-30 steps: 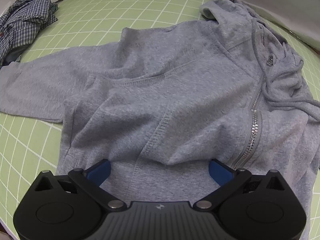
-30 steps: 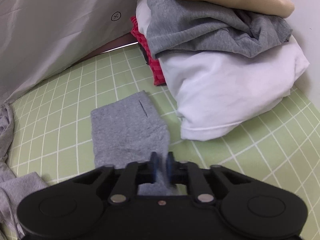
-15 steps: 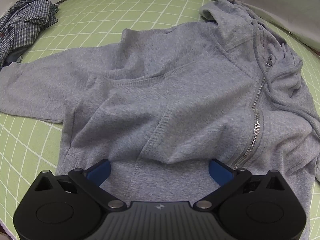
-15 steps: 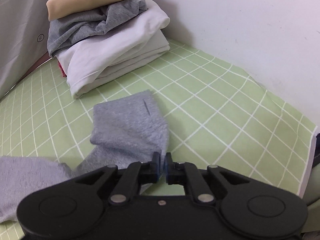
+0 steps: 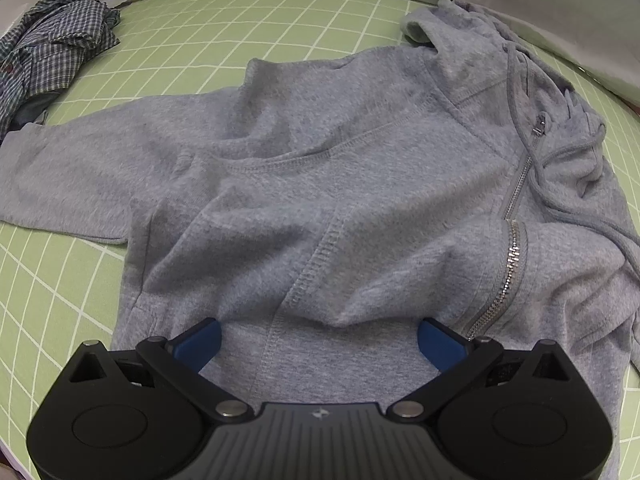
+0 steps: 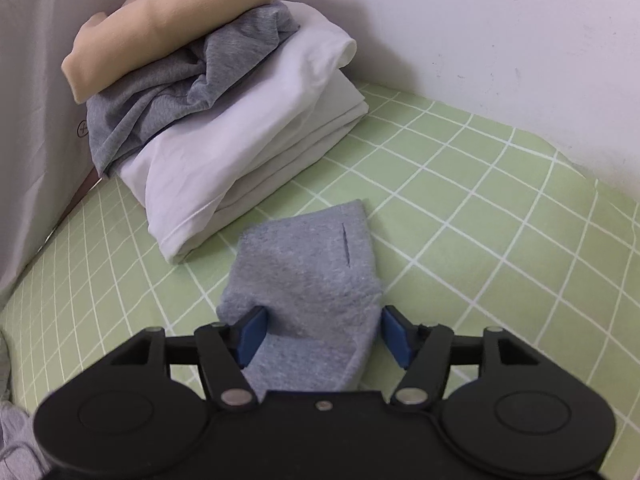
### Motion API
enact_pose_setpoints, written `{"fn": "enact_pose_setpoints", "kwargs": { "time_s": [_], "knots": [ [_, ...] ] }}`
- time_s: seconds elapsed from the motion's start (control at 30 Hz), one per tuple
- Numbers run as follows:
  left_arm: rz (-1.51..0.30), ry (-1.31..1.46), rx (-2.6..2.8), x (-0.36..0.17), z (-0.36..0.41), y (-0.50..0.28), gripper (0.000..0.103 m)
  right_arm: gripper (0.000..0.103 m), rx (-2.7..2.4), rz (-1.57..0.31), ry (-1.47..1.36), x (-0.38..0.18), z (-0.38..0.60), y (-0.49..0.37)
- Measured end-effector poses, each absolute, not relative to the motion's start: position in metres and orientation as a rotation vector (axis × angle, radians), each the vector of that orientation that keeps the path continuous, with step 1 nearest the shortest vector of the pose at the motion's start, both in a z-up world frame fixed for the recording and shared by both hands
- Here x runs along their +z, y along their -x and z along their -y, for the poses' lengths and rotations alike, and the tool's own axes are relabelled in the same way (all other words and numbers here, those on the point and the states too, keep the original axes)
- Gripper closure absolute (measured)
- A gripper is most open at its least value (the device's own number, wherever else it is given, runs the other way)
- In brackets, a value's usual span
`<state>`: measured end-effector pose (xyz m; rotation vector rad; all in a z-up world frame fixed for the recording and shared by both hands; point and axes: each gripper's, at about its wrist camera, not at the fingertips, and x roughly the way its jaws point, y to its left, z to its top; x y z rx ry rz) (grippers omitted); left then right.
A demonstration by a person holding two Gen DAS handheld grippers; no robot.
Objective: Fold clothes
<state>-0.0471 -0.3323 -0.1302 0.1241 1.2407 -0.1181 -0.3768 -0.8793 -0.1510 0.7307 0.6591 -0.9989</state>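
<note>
Right gripper (image 6: 322, 334) opening over sleeve (image 6: 308, 276)

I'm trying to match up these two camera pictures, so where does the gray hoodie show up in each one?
Left wrist view: the gray hoodie fills the middle, its body spread flat with the zipper at right, under the open left gripper.
Right wrist view: only its sleeve shows, low in the middle, lying between the fingers of the right gripper, whose jaws are opening.
Shared landmark: the green grid mat under the hoodie.
</note>
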Motion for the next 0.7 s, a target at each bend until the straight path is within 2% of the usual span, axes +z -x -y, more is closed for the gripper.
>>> {"fn": "enact_pose_setpoints", "kwargs": {
  "time_s": [0.17,0.3,0.37,0.4,0.47,0.57,0.7],
  "knots": [
    [-1.242,-0.121,-0.113,-0.132,0.335,0.044,0.0,0.028,-1.021,-0.575,-0.791,-0.146,0.897,0.388],
    [-1.243,-0.12,-0.11,-0.133,0.336,0.044,0.0,0.032,-1.044,-0.628,-0.771,-0.152,0.909,0.382],
    [-1.244,-0.12,-0.11,-0.132,0.337,0.044,0.0,0.047,-1.034,-0.662,-0.742,-0.155,0.91,0.376],
    [-1.244,-0.119,-0.109,-0.132,0.337,0.045,0.0,0.048,-1.039,-0.659,-0.738,-0.155,0.909,0.375],
    [-1.243,-0.118,-0.108,-0.133,0.336,0.045,0.0,0.061,-1.028,-0.65,-0.741,-0.156,0.911,0.373],
    [-1.243,-0.117,-0.106,-0.134,0.337,0.045,0.0,0.097,-0.987,-0.669,-0.663,-0.152,0.908,0.366],
    [-1.239,-0.115,-0.104,-0.136,0.338,0.046,0.0,0.099,-0.971,-0.633,-0.558,-0.134,0.901,0.363]
  ]
}}
